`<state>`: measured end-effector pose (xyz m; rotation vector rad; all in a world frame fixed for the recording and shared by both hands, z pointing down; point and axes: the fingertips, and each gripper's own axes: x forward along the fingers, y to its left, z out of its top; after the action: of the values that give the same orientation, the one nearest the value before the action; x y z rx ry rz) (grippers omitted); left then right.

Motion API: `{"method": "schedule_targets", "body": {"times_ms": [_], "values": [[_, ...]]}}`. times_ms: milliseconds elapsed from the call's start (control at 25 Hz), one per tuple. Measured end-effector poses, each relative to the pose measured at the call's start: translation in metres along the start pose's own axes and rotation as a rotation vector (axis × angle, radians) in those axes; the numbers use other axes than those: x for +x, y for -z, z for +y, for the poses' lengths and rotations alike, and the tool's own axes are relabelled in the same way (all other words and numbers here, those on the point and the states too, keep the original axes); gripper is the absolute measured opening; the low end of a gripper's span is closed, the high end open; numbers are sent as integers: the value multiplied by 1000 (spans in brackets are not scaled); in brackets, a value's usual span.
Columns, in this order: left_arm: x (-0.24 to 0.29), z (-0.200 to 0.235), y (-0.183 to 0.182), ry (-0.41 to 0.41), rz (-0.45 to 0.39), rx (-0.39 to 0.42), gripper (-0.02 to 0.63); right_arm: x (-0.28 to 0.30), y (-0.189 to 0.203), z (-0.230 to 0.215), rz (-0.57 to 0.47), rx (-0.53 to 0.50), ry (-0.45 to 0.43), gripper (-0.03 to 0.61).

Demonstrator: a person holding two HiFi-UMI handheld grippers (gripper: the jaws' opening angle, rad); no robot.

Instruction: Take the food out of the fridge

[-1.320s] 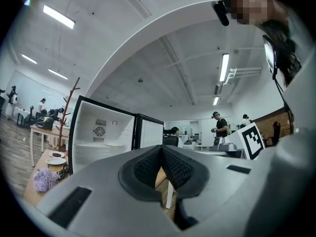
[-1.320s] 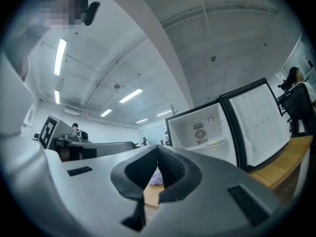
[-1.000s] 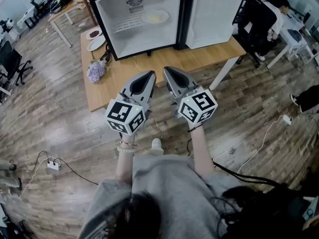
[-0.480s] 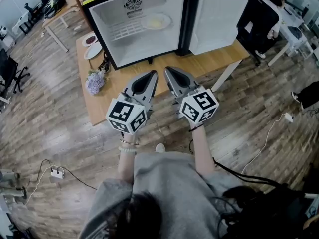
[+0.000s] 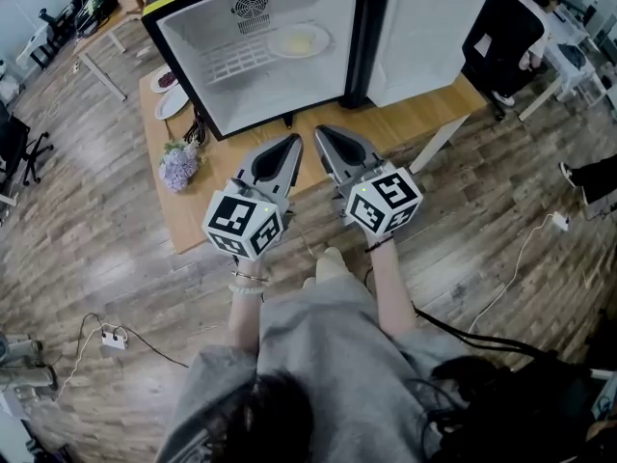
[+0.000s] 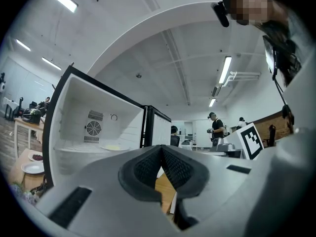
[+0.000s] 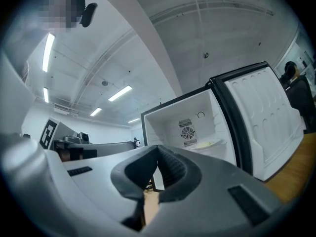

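A small black fridge [image 5: 183, 56] stands on a wooden table [image 5: 405, 114] with its door [image 5: 424, 27] swung open to the right. On its wire shelf lies a white plate with pale yellow food [image 5: 299, 40], also seen as the plate [image 6: 116, 147] and the plate [image 7: 210, 144] in the gripper views. My left gripper [image 5: 292, 143] and right gripper [image 5: 323, 135] hang side by side in front of the table's near edge, short of the fridge. Both point at the fridge, jaws shut, nothing between them.
Two plates [image 5: 172, 93] lie on the table left of the fridge, and a bunch of purple flowers [image 5: 179, 165] sits near its front left corner. A person in black [image 5: 501, 41] sits at a white desk behind the door. Cables and a power strip [image 5: 114, 337] lie on the wooden floor.
Both grippers and I have moved closer to the table and fridge, which now fills more of the head view. The jaws have stayed shut.
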<state>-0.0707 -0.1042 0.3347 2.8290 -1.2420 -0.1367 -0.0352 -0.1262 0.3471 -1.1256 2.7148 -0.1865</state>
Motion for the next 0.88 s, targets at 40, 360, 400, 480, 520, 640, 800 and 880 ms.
{"method": "schedule_targets", "body": {"times_ms": [40, 360, 400, 480, 520, 640, 800, 880], "values": [[3, 3, 1, -5, 3, -1, 8, 3, 1, -3, 4, 4, -3, 9], [35, 31, -2, -34, -2, -10, 8, 35, -2, -33, 31, 8, -38, 8], [38, 34, -1, -38, -1, -13, 8, 39, -1, -37, 36, 9, -44, 9], [46, 40, 2, -45, 2, -18, 8, 45, 0, -45, 44, 12, -53, 9], [50, 43, 3, -49, 4, -20, 8, 49, 1, -49, 47, 14, -56, 8], [62, 53, 6, -62, 10, -22, 8, 60, 2, -60, 52, 21, -71, 9], [75, 63, 7, -79, 20, -24, 8, 73, 3, -71, 58, 37, -89, 9], [78, 67, 6, -90, 21, -27, 8, 78, 3, -75, 70, 41, -100, 9]]}}
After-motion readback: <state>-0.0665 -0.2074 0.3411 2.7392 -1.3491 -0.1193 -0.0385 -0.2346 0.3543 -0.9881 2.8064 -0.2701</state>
